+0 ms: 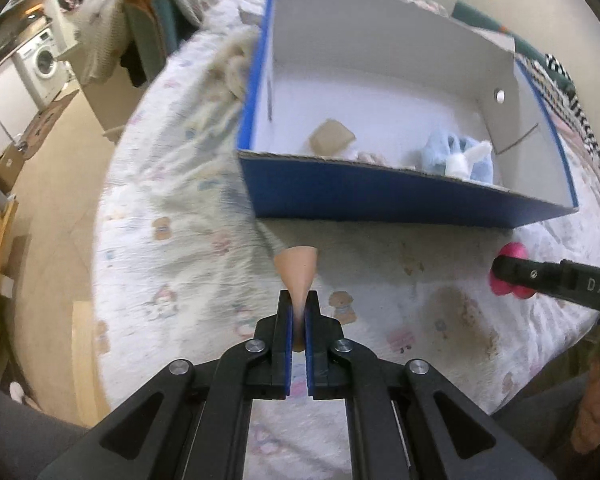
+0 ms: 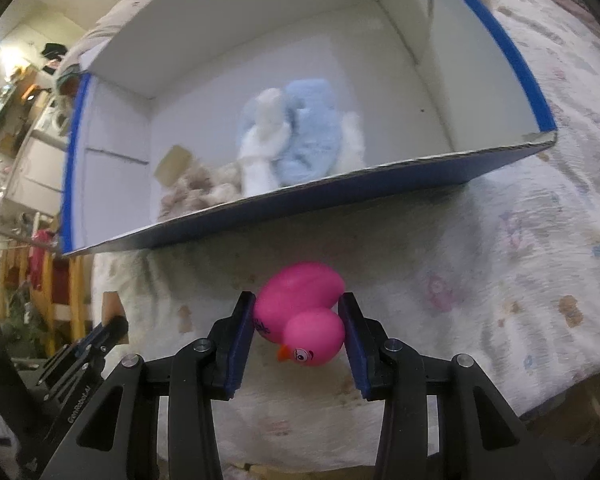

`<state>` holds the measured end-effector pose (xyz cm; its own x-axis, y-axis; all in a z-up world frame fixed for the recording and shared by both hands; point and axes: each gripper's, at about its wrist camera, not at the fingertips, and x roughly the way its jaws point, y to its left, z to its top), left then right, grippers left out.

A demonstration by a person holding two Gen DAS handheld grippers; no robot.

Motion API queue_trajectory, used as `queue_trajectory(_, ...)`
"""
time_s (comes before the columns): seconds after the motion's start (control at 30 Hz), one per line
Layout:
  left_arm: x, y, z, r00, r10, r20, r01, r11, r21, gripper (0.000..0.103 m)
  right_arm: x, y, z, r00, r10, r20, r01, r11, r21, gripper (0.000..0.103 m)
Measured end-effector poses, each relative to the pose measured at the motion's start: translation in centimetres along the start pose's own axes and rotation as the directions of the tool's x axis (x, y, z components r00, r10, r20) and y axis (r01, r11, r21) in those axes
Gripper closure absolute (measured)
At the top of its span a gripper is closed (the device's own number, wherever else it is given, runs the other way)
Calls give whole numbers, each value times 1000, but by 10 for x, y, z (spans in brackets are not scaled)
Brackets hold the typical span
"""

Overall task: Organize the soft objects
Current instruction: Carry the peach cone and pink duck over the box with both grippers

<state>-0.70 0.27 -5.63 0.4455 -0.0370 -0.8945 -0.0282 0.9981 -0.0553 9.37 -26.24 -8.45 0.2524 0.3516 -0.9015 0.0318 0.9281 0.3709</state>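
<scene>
- The bed (image 1: 172, 216), covered in a pale sheet printed with small bears and stained in places, fills both views and carries everything.
- A cardboard box (image 1: 380, 196), blue outside and white inside, sits open on the bed at 12 o'clock from both tools; its near wall faces them.
- Inside the box lies a light blue and white plush toy (image 2: 300, 140), close behind the near wall, toward 1 o'clock in the left wrist view.
- At 9 o'clock of that toy, also against the near wall, is a beige fuzzy bundle (image 2: 196, 196), and just beyond it a small tan square pad (image 1: 332, 138) on the box floor.
- The right tool (image 2: 298, 322) is clamped on a pink rubber duck (image 2: 300, 308), its pads pressing the duck's sides; the duck's orange beak points toward 7 o'clock, and it is near the box's front wall, outside the box.
- In the left wrist view that duck and tool tip show at 3 o'clock.
- The left tool (image 1: 299, 300) has its pads squeezed together on a thin peach-coloured piece (image 1: 297, 270) that fans out beyond the tips, blurred, short of the box.
- A washing machine (image 1: 44, 60) stands in the room at 10 o'clock.
</scene>
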Motion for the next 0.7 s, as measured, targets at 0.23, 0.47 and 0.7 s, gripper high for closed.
queue_trajectory(0.23, -31, -15, 11, 996, 18, 86, -14, 999, -41, 98, -19, 34, -4, 987, 160, 14, -158, 983, -93, 58)
queue_trajectory(0.47, -67, -24, 49, 983, -5, 184, 10, 1000, -24, 98, -56, 56, 3, 955, 272, 115, -249, 952, -179, 58)
queue_trajectory(0.7, -56, -45, 91, 972, 30, 233, -48, 996, 73, 98, -70, 48, 24, 940, 267, 211, -235, 958, -164, 58)
